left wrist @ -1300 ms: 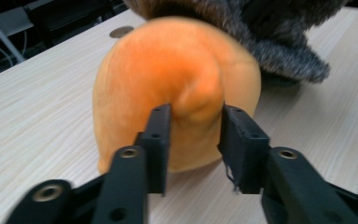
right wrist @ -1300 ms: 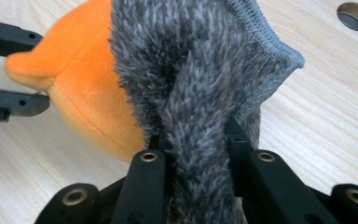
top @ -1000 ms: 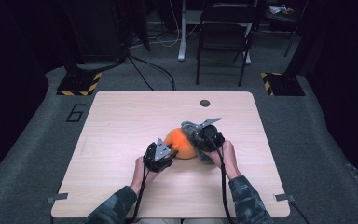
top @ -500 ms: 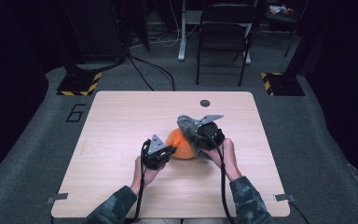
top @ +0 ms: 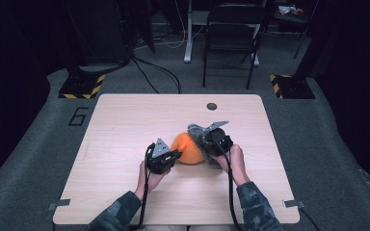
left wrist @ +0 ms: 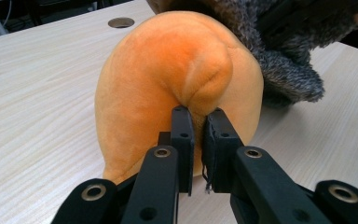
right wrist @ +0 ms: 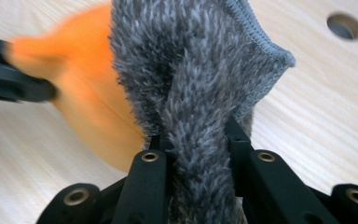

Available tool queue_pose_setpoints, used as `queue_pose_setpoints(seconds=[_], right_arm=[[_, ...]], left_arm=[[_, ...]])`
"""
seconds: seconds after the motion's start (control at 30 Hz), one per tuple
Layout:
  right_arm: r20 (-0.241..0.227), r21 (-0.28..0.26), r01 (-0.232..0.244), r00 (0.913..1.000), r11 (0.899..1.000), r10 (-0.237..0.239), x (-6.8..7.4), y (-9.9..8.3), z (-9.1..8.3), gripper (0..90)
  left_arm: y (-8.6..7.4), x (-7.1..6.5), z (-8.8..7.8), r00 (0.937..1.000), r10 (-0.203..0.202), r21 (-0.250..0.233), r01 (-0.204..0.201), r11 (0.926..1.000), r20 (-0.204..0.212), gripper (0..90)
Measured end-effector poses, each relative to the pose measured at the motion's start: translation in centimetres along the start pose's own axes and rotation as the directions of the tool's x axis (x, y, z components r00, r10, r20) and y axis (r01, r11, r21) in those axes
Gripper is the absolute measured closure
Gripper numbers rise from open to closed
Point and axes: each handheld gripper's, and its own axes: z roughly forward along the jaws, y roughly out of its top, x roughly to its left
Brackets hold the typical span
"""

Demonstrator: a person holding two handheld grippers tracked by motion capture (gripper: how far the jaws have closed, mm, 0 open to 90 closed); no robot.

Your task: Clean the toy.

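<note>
High view, table hole (top: 212, 106) beyond orange plush (top: 189, 149)

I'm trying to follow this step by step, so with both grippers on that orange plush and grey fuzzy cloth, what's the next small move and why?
Probably a gentle pull apart. The left gripper, its jaws having just closed, pinches a fold of the orange plush, and the right gripper is clamped on the grey cloth draped against it. With each piece gripped, easing the right hand away should peel the cloth off.

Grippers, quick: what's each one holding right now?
Left gripper: jaws have just closed, pinching a fold of the orange plush.
Right gripper: shut on the grey furry cloth.
</note>
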Motion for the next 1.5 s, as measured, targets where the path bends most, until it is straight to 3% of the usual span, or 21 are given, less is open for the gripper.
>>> queue_pose_setpoints(seconds=[0.17,0.37,0.5,0.6,0.7,0.8,0.93,1.0,1.03,1.17,1.5], right_arm=[[0.018,0.047,-0.045,0.9988,0.998,0.045,-1.5,-1.1,1.4,75.8],[0.037,0.139,-0.112,0.9935,0.984,0.108,-2.9,-2.9,3.9,75.8],[0.032,0.119,-0.111,0.9936,0.987,0.108,-3.1,-2.5,3.1,75.7],[0.020,0.065,-0.093,0.9955,0.994,0.092,-2.9,-1.3,1.0,75.7],[-0.003,-0.013,-0.070,0.9976,0.997,0.070,-1.9,-0.1,-0.9,75.7],[-0.025,-0.072,-0.013,0.9996,0.997,0.011,0.4,1.1,-2.4,75.6],[-0.024,-0.079,0.084,0.9960,0.993,-0.086,2.9,1.7,-2.2,75.6],[-0.008,-0.065,0.096,0.9953,0.993,-0.097,3.1,1.5,-1.6,75.6],[-0.013,-0.052,0.067,0.9976,0.996,-0.067,3.1,1.4,-1.6,75.7],[-0.005,-0.041,0.060,0.9982,0.997,-0.060,1.8,1.0,-1.1,75.6],[0.015,0.058,-0.050,0.9987,0.997,0.049,-1.5,-1.2,1.6,75.7]], left_arm=[[-0.1,0.2,0.1,1.0000,-0.006,-0.009,0.006,0.9999,-0.003,83.3],[-0.2,0.3,0.2,1.0000,-0.006,-0.020,0.006,0.9998,0.001,83.3],[-0.3,0.5,0.0,1.0000,-0.006,-0.024,0.006,0.9997,0.005,83.3],[-0.3,0.5,0.0,0.9999,-0.009,-0.029,0.010,0.9995,0.006,83.3],[-0.2,0.2,0.1,1.0000,-0.006,-0.030,0.006,0.9995,0.007,83.3],[-0.2,0.2,0.1,0.9999,-0.002,-0.031,0.003,0.9995,0.013,83.3],[-0.3,0.1,0.1,0.9999,0.010,-0.032,-0.010,0.9994,0.008,83.4],[-0.3,0.1,0.1,0.9999,0.007,-0.030,-0.007,0.9995,0.008,83.3],[-0.3,0.1,0.1,0.9999,0.008,-0.030,-0.008,0.9995,0.008,83.3],[-0.3,0.1,0.2,0.9999,0.009,-0.031,-0.009,0.9995,0.009,83.3],[-0.4,0.3,0.2,0.9999,0.004,-0.025,-0.004,0.9997,0.014,83.3]])
